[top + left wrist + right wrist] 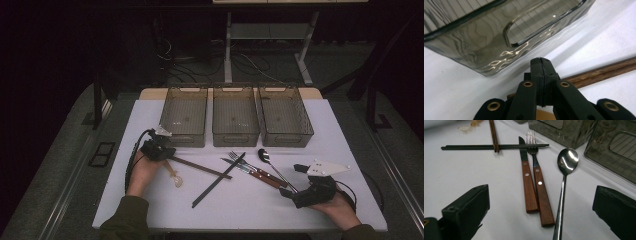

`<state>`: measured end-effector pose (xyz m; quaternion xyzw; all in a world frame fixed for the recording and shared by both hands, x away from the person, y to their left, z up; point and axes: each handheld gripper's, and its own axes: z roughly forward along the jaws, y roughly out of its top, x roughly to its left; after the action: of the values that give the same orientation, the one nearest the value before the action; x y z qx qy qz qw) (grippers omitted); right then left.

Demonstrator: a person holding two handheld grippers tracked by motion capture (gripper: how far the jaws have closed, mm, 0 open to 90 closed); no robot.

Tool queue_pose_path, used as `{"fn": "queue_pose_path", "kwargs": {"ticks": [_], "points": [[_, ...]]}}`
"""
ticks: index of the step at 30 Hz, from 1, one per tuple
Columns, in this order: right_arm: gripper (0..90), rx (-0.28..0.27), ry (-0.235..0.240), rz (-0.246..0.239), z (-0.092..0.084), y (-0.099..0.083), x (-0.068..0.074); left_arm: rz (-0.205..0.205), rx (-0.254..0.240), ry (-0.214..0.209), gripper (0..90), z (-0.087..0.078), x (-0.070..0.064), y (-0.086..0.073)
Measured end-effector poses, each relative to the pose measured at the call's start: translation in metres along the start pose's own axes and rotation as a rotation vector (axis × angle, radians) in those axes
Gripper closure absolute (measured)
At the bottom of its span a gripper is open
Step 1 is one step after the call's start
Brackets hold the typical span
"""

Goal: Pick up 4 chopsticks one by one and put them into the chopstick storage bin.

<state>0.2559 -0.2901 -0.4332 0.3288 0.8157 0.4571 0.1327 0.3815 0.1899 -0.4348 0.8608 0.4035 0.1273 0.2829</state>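
With the left gripper (541, 82) closed and empty beside the brown chopsticks (200, 167), the right gripper (541, 205), jaws wide open, should settle squarely over the spoon (564, 185) on the worktop (310, 125).

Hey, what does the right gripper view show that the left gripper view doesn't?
Right gripper view alone: the wood-handled knife, the wood-handled fork, the shiny metal spoon, the long black chopsticks and the right gripper, jaws wide apart with nothing between them.

Left gripper view alone: the left gripper, jaws pressed shut with nothing visible between them, close to the handle cut-out of a smoky clear plastic bin.

Both: the white table top and the brown wooden chopsticks. Smoky bins appear in both.
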Motion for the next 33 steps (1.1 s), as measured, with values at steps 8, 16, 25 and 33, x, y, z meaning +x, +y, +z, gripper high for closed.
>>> {"fn": "queue_pose_path", "kwargs": {"ticks": [8,16,25,33], "points": [[1.2,0.0,0.0,0.003,0.0,0.0,0.0,0.014,-0.002,0.009,89.1,-0.002,-0.004,-0.001],[1.2,0.0,0.0,0.003,-0.001,0.0,0.0,0.078,-0.047,-0.099,89.1,-0.009,-0.038,0.009],[1.2,-0.005,-0.004,-0.002,-0.001,0.0,0.001,0.186,-0.017,-0.286,89.2,-0.002,-0.092,0.013],[1.2,-0.005,-0.004,-0.003,-0.001,0.0,0.0,0.215,0.012,-0.329,89.2,0.012,-0.112,0.015]]}}
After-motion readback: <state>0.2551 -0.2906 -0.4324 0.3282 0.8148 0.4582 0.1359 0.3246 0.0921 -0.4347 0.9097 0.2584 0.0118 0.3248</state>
